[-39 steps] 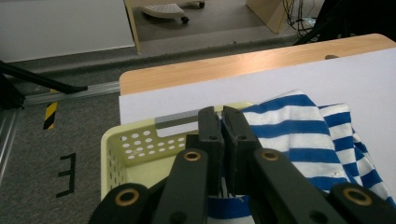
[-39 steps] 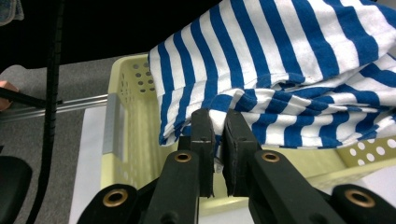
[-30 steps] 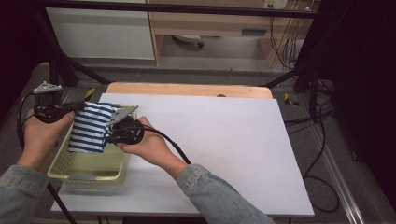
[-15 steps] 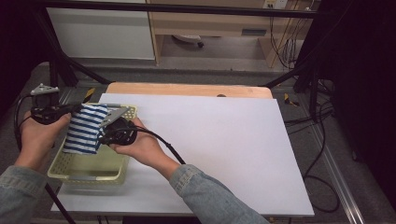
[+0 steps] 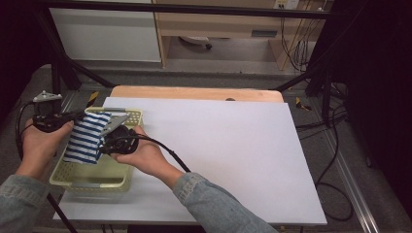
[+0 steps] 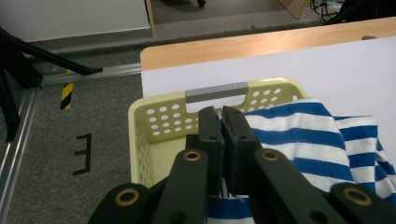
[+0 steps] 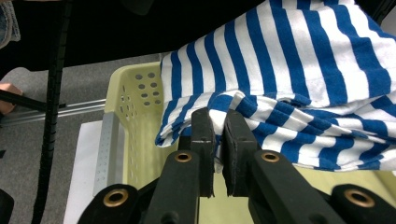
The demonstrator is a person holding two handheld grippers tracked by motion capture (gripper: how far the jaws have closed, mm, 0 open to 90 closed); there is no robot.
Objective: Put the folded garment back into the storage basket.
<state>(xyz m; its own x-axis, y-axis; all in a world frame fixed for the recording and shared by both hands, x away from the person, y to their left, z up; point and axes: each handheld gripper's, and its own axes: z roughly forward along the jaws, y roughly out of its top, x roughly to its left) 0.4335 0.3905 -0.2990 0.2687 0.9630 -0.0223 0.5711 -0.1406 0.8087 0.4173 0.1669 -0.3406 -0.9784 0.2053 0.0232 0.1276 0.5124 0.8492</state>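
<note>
Now both claws, left claw point(image 6: 221, 135) and right claw point(image 7: 216, 140), clamp the blue-and-white striped cloth point(image 5: 86, 138), hanging creased.

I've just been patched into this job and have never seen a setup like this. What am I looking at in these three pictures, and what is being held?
There is no robot arm here: a person in denim sleeves holds a two-jaw tool in each hand. The high view looks down on the white table from above the person's side. The other two pictures come from cameras riding on the tools, looking along their black jaws. At the table's left end sits a pale yellow perforated basket with grey handles. Over it hangs a blue and white striped cloth. The left gripper is shut on one edge of the cloth, and the right gripper is shut on another part, so the cloth is held up between both, above the basket.
</note>
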